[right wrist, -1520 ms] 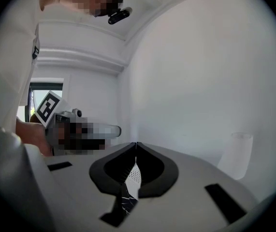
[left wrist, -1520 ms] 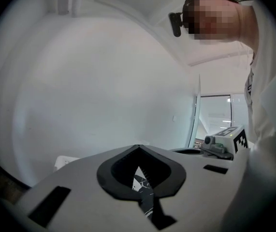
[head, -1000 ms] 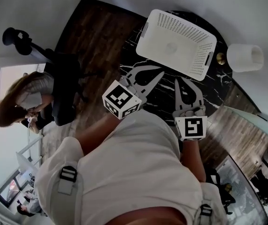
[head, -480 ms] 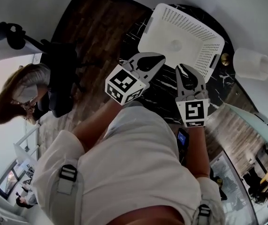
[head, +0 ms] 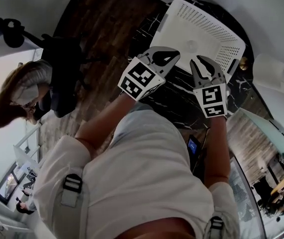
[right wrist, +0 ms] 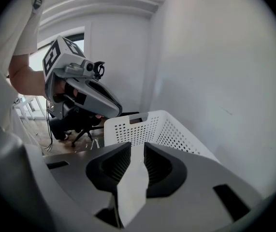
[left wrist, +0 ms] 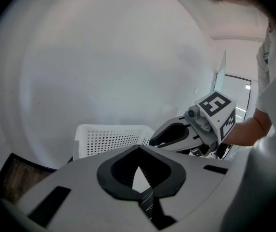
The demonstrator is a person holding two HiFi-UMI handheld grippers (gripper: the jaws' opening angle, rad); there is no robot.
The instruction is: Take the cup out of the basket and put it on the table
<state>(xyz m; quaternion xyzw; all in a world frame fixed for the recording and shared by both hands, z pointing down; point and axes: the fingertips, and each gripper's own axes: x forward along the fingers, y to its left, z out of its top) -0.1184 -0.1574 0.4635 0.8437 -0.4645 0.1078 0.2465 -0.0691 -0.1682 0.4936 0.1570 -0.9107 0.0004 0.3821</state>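
A white perforated basket [head: 216,29] stands on the black marble table [head: 179,96] against the wall. A pale round shape on its floor looks like the white cup [head: 191,46]. My left gripper [head: 175,53] hangs over the basket's near rim with its jaws shut and nothing in them. My right gripper [head: 204,59] is beside it at the same rim; its jaws have just been opening and stand apart with nothing between them. The left gripper view shows the basket [left wrist: 108,137] beyond the closed tips [left wrist: 138,149]. In the right gripper view the basket [right wrist: 150,127] lies past the parted tips [right wrist: 134,146].
A white cylinder [head: 272,72] lies to the right of the basket, with a small brass knob [head: 243,63] between them. A seated person [head: 20,91] and a dark office chair [head: 62,78] are on the wooden floor at the left.
Both grippers have moved forward to the basket's near rim. The right gripper's jaws, shut before, now stand apart. The left jaws stay shut.
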